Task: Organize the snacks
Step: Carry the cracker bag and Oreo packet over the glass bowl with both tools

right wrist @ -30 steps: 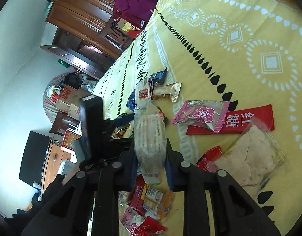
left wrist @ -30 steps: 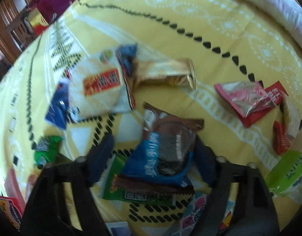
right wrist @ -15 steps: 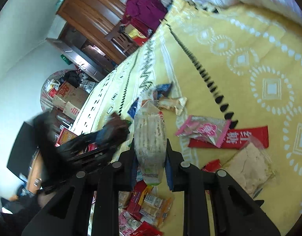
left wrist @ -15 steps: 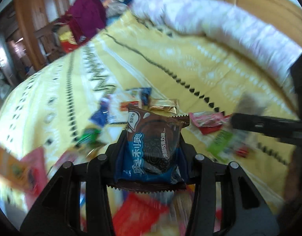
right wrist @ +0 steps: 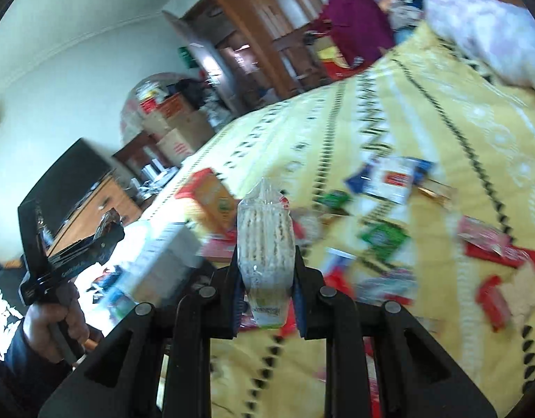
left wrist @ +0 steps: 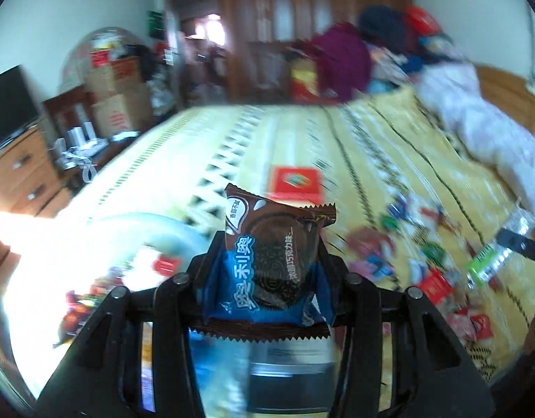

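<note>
Bright daylight; glare whites out the lower left of the left wrist view. Strong motion blur smears the bed (left wrist: 389, 160) and room, fisheye bending and darkening the edges.

yellow patterned bed (right wrist: 441, 132), scattered snack packets (right wrist: 384, 237), red box (left wrist: 295, 184)

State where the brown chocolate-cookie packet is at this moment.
In the left wrist view, the brown cookie packet stands upright, clamped in the left gripper, above the yellow bedspread.

A wooden wardrobe (left wrist: 302, 24), stacked cardboard boxes (left wrist: 117, 101) and what looks like a black television (left wrist: 8, 104) stand beyond the bed.
</note>
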